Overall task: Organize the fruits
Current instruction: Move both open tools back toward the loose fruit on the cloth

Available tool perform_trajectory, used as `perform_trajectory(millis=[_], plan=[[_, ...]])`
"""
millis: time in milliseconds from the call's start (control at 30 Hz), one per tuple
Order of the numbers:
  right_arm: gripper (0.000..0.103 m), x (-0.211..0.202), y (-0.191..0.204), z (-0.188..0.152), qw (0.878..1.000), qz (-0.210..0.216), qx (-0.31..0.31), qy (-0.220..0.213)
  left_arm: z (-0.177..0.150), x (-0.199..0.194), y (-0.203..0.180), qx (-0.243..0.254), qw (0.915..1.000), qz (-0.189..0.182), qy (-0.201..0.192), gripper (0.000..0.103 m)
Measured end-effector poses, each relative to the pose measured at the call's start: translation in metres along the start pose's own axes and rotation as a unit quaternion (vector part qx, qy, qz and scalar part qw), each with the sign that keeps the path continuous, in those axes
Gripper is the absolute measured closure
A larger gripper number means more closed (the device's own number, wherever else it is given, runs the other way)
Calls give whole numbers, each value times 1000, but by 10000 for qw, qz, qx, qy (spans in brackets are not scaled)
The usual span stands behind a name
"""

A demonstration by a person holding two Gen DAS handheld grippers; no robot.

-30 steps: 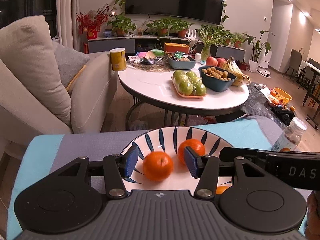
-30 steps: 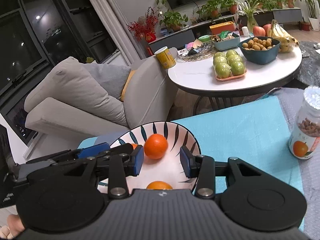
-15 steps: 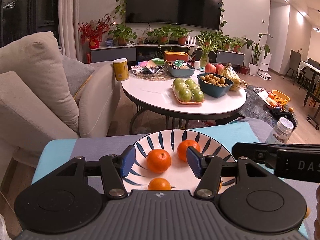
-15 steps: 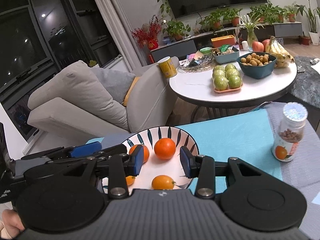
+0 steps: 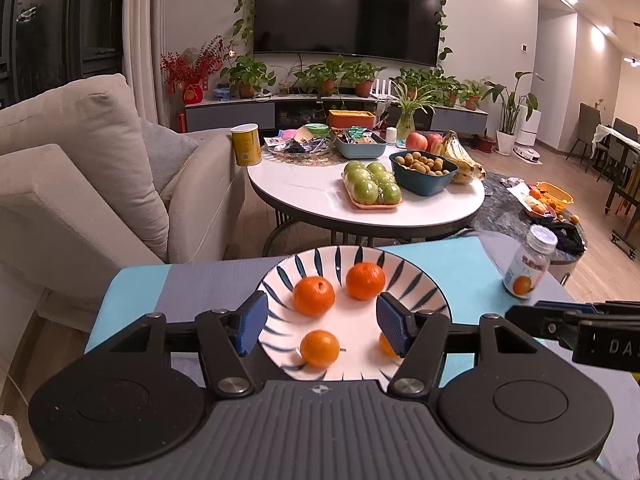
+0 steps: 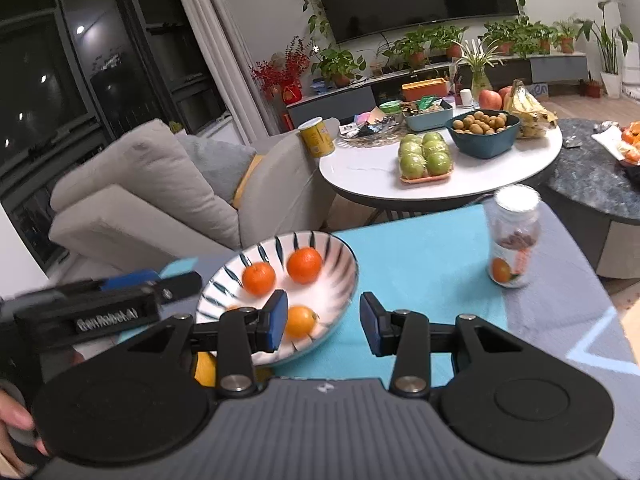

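Looking through the left wrist view, my left hand-held gripper [image 5: 324, 324], its jaws just opening, holds nothing above the plate [image 5: 420, 280] at frame centre. In the right view, my right hand-held gripper [image 6: 323, 323] gapes empty; its left finger could clip the rim and roll the oranges [image 6: 304, 265] out.

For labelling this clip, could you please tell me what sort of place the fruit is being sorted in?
Most likely a home living room: a large black wall-mounted television above a low cabinet lined with potted green plants, a beige cushioned sofa, and a round white coffee table bearing fruit and snacks.
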State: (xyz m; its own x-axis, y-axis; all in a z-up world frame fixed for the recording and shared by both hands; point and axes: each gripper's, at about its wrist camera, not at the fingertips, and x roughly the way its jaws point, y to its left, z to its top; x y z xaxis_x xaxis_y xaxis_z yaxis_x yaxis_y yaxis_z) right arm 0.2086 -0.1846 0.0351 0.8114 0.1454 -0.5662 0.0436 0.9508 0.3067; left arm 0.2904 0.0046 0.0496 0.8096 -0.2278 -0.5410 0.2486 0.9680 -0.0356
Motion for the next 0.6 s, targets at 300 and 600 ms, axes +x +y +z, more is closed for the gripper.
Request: perform_trajectory(millis=[300, 600], plan=[[38, -19, -18, -29, 9995, -273, 33, 169, -20, -13, -5, -57, 9999, -6, 129, 45], [38, -34, -35, -54, 9985, -433, 155, 291, -42, -24, -8, -196, 9995, 33, 225, 45]])
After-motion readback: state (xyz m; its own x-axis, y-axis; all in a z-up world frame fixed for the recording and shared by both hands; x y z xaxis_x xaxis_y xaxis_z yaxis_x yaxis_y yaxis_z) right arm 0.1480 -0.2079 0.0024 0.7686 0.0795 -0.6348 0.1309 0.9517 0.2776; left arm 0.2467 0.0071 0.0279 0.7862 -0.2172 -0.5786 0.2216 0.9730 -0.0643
